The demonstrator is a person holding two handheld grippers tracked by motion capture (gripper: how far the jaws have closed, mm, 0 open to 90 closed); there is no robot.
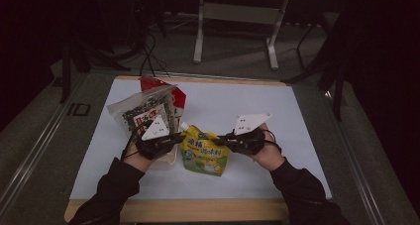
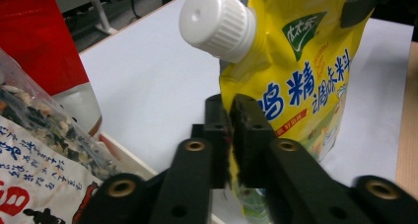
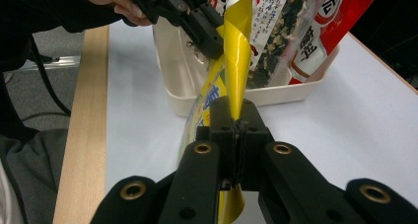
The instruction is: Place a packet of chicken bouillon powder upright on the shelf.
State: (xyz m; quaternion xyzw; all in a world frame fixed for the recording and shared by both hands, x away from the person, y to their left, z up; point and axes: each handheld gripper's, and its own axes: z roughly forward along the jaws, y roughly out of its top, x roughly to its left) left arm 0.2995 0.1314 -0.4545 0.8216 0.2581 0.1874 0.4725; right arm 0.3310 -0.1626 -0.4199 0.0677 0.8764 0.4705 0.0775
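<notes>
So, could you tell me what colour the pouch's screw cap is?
White; the screw cap shows best in the left gripper view.

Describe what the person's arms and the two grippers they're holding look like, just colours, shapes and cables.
Both forearms wear dark, near-black long sleeves. The left gripper and right gripper are black, each with two blocky jaws on arms with brass-ringed holes. In the high view, a pale three-cornered plate with small dots tops the left one, and another tops the right. A thin black cable loops beside the left hand.
</notes>
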